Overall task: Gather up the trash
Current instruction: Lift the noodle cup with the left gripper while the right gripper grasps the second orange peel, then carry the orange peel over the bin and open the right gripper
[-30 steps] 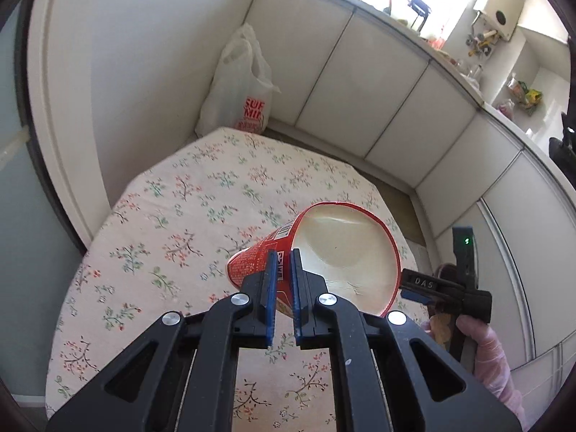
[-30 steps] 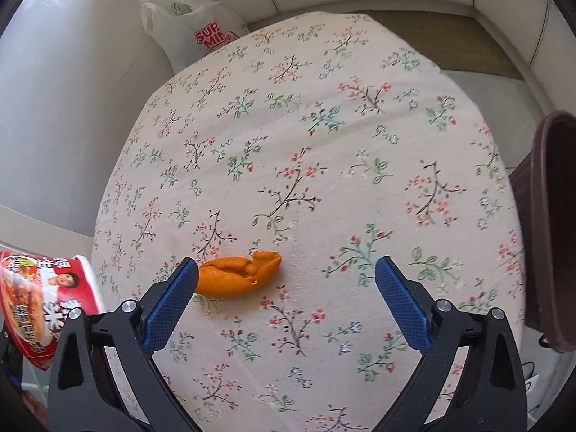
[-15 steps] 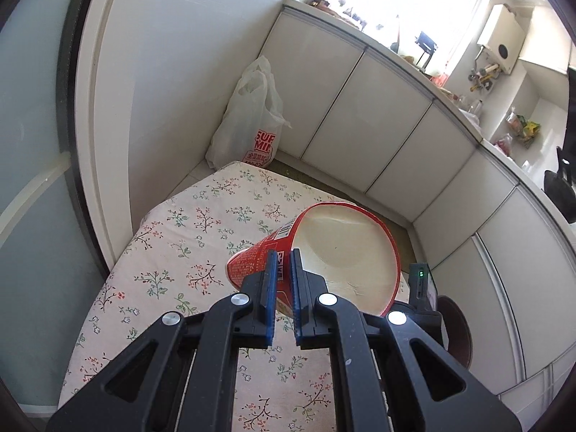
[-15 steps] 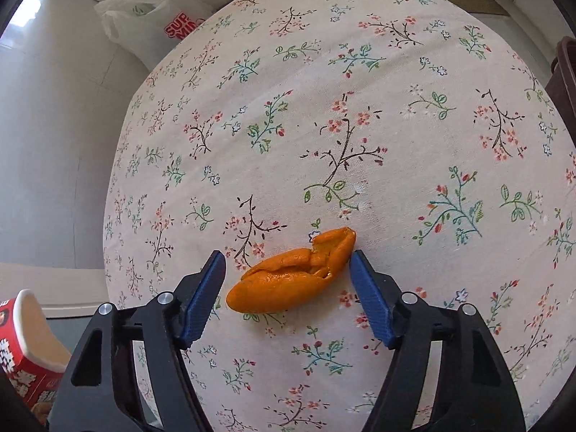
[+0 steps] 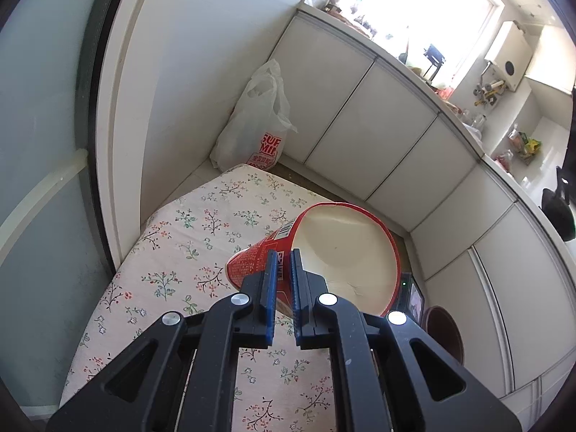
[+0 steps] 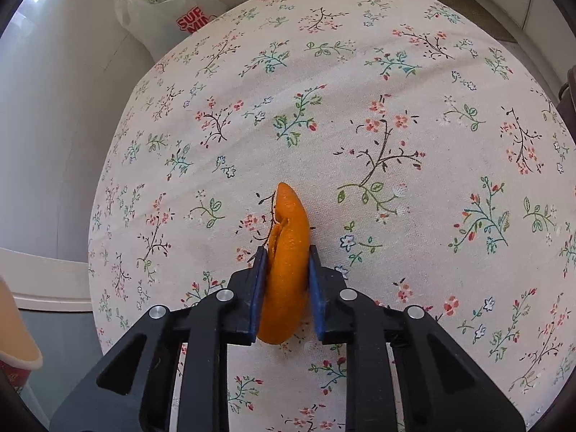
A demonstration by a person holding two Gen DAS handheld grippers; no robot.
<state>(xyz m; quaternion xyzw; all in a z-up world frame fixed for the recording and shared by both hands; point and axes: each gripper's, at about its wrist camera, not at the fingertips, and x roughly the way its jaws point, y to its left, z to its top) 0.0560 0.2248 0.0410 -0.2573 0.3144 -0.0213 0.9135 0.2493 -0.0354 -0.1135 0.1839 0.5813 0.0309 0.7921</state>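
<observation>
The right gripper (image 6: 284,280) has just been closing its jaws, and they are now pinching the orange peel (image 6: 288,252), which a second ago was lying loose on the flowered cloth between wide-open jaws. The peel has also swung round: it was lying crosswise to the gripper and is now lined up with it. By my reading the grasp on this piece of trash is made, and lifting it off the worktop (image 6: 396,108) is the step coming next; the peel is still resting on the cloth, not yet raised.

The peel's long axis is running straight away from the gripper, its pointed tip facing the far edge of the worktop and its blunt end sitting back between the pads.

The left gripper (image 5: 282,280) is keeping its jaws clenched on the wall of the red noodle cup (image 5: 324,255), holding it in the air above the worktop, tipped on its side with its open mouth facing right, towards the brown bin (image 5: 444,334) on the floor beside the worktop.
</observation>
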